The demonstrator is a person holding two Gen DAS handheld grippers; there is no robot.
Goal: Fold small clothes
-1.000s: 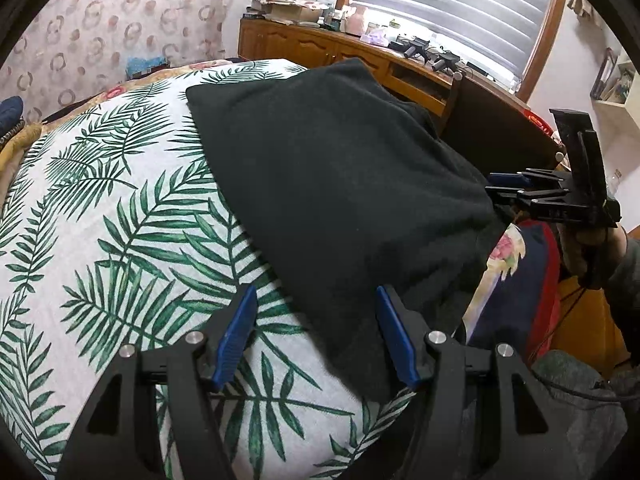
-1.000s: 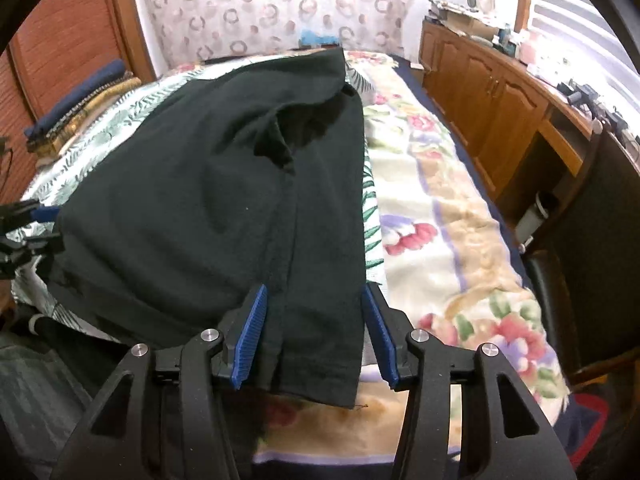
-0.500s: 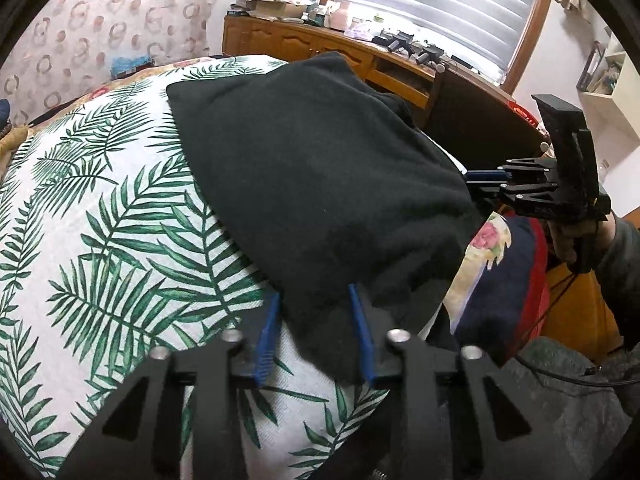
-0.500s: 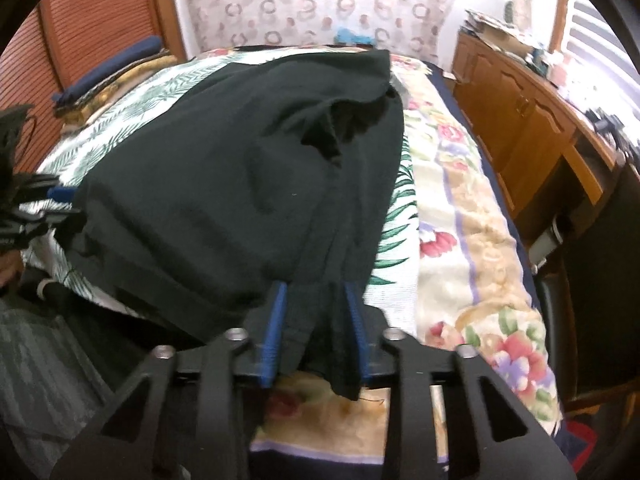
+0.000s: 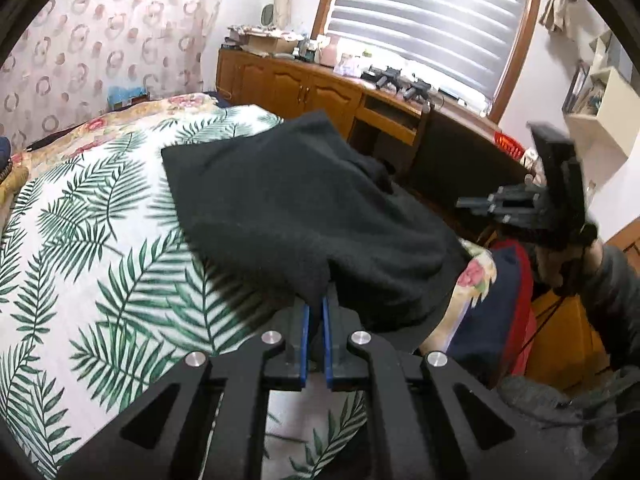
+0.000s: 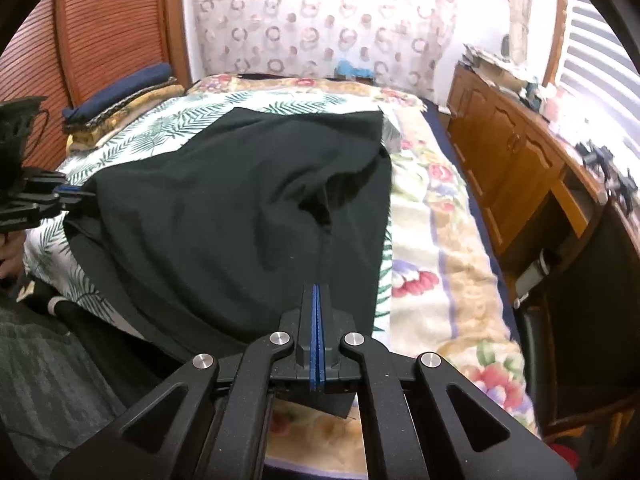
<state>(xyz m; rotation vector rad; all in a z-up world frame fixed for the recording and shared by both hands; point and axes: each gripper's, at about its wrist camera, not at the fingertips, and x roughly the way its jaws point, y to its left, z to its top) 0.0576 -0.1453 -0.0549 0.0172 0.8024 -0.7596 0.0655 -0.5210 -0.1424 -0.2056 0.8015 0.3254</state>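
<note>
A black garment [image 5: 292, 208] [image 6: 224, 220] lies spread over a bed with a palm-leaf sheet [image 5: 88, 248]. My left gripper [image 5: 315, 304] is shut on the garment's near hem at its left corner, and the cloth rises into the pinch. My right gripper [image 6: 316, 292] is shut on the near hem at the other corner, with fabric drawn up into a ridge between its blue pads. In the left wrist view the right gripper [image 5: 480, 204] shows at the far right in a hand. The right wrist view catches the left gripper [image 6: 76, 190] at its left edge, clamped on the cloth.
A floral blanket [image 6: 436, 240] covers the bed's right side. A wooden cabinet [image 5: 304, 88] with clutter runs under the blinds. A dark chair [image 6: 592, 288] stands beside the bed. Folded cloths [image 6: 120, 92] are stacked by the headboard.
Both grippers went from open around the hem to shut on it. Both have risen a little, lifting the near edge of the garment off the bed.
</note>
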